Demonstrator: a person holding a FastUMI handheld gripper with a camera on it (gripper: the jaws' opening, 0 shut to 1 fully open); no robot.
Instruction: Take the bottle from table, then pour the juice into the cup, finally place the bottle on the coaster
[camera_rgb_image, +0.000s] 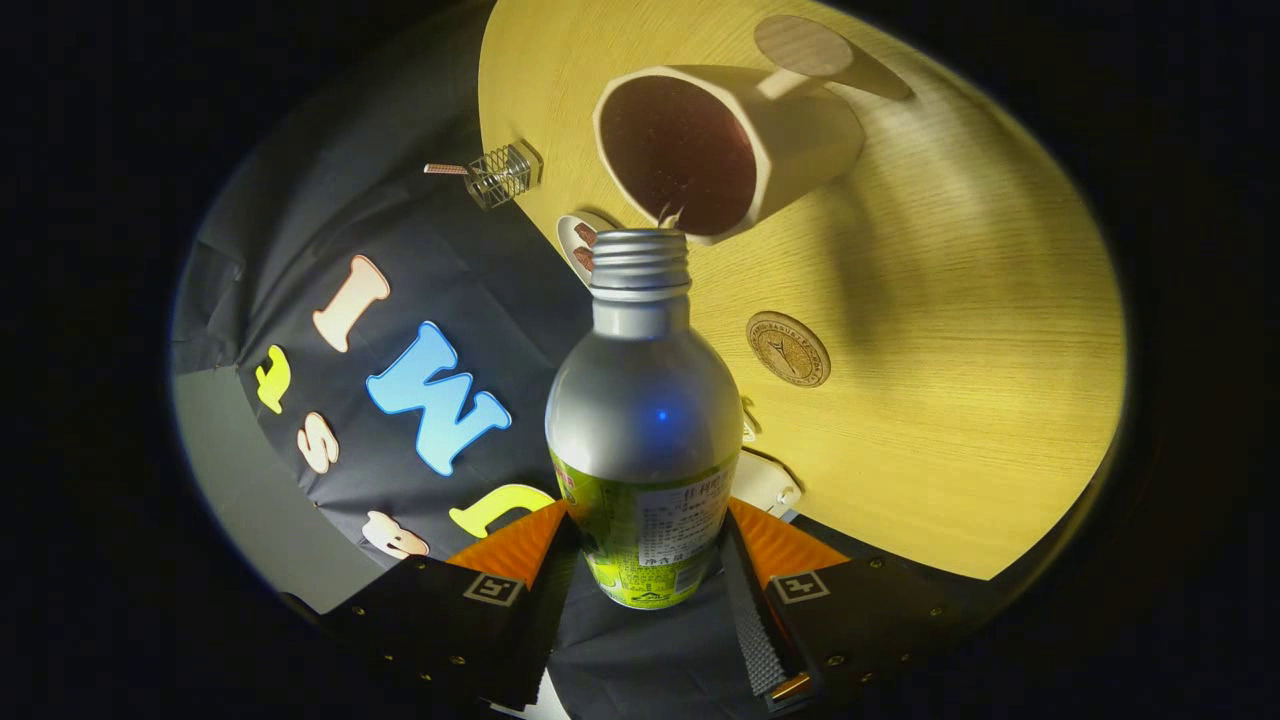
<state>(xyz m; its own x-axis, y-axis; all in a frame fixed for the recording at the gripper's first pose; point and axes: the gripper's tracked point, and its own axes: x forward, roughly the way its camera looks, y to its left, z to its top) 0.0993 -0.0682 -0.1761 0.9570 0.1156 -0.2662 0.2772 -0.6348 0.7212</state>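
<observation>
Claw (645, 560) grips the bottle (643, 420) — neck aimed at the cup (720, 150); coaster (788, 348) beside, wire rack (498, 175) beyond on bench (950, 350).

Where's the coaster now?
Gripper view: the coaster lies flat on the table, right of the bottle held between the fingers, below the cup.

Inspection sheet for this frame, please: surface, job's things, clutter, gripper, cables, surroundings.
Surface: light wooden table.
Job's things: silver bottle, uncapped, tilted with its mouth at the cup; a thin stream enters the cup. Round coaster lies bare beside the bottle.
Clutter: small wire basket; small dish behind the bottle neck.
Gripper: gripper fingers clamp the bottle's lower body.
Cables: nothing seen.
Surroundings: black cloth wall.
</observation>
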